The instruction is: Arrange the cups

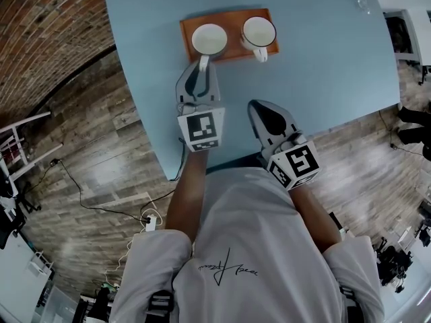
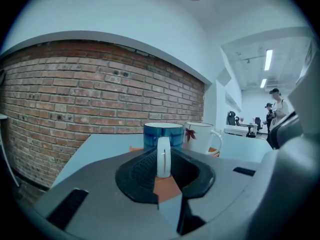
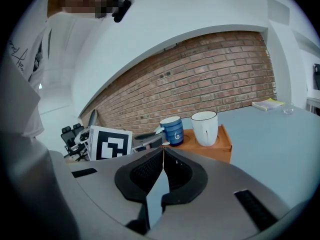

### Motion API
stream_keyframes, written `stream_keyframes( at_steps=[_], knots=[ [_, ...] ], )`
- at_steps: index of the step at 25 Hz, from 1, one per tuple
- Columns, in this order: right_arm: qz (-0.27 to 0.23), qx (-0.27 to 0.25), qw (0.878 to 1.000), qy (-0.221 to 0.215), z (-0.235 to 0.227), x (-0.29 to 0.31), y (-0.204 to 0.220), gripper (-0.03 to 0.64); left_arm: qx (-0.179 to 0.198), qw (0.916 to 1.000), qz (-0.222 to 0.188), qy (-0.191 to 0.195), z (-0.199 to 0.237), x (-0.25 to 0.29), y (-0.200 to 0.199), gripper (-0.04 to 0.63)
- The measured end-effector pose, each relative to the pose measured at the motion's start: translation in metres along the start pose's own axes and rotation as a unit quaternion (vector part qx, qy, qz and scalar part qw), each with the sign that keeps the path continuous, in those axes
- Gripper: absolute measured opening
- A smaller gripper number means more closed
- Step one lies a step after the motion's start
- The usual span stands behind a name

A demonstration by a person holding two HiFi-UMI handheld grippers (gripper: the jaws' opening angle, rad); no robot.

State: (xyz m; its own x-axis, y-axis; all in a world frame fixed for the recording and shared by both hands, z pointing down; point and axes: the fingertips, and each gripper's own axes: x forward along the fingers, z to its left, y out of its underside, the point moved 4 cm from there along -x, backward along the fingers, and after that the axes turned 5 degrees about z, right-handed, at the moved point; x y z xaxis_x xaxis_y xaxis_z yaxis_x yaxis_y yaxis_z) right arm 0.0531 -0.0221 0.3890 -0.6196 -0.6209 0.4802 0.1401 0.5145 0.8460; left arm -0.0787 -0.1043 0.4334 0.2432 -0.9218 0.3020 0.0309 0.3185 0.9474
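a pale blue table (image 1: pixel 323 66) stands by a brick wall (image 2: pixel 75 84), and a low orange tray (image 1: pixel 234 19) lies on it towards 12 o'clock from the person.

at the tray's 9 o'clock end stands the blue cup (image 2: pixel 163 134): upright, with streaky dark blue sides, a white inside and a white swirl (image 3: pixel 177 135) on one side. its white handle (image 2: pixel 163 156) points to 6 o'clock, at the person. the left gripper (image 1: pixel 203 67) reaches in from 6 o'clock, nearly level, and its jaws are clamped on that handle, one ribbed pad on each side of the loop. the cup's base sits on the tray.

just beside it, at the 3 o'clock end of the tray, stands the white cup (image 1: pixel 258 32). it is upright and apart from the blue one, with a thin dark rim and a red leaf (image 2: pixel 190 133) printed on its side. its handle (image 1: pixel 261 54) points to about 6 o'clock too, over the tray's near edge. nothing touches this cup.

further right, at about 5 o'clock from the tray and well apart from it, the right gripper (image 3: pixel 162 151) is held above the table's near edge. it points towards 11 o'clock, at the cups. its jaws are pressed together tip to tip with nothing between them.
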Motion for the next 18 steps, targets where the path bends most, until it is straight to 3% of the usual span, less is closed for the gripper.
stream_keyframes(
  at_steps=[10,18],
  knots=[
    [0.002,-0.001,1.0,0.004,-0.008,-0.012,0.004,0.023,-0.012,0.9985,-0.003,-0.053,-0.009,0.003,0.001,0.058],
    [-0.031,-0.031,0.999,-0.008,-0.004,-0.023,-0.007,0.023,-0.007,0.9967,-0.012,-0.08,-0.014,0.004,0.003,0.058]
  ],
)
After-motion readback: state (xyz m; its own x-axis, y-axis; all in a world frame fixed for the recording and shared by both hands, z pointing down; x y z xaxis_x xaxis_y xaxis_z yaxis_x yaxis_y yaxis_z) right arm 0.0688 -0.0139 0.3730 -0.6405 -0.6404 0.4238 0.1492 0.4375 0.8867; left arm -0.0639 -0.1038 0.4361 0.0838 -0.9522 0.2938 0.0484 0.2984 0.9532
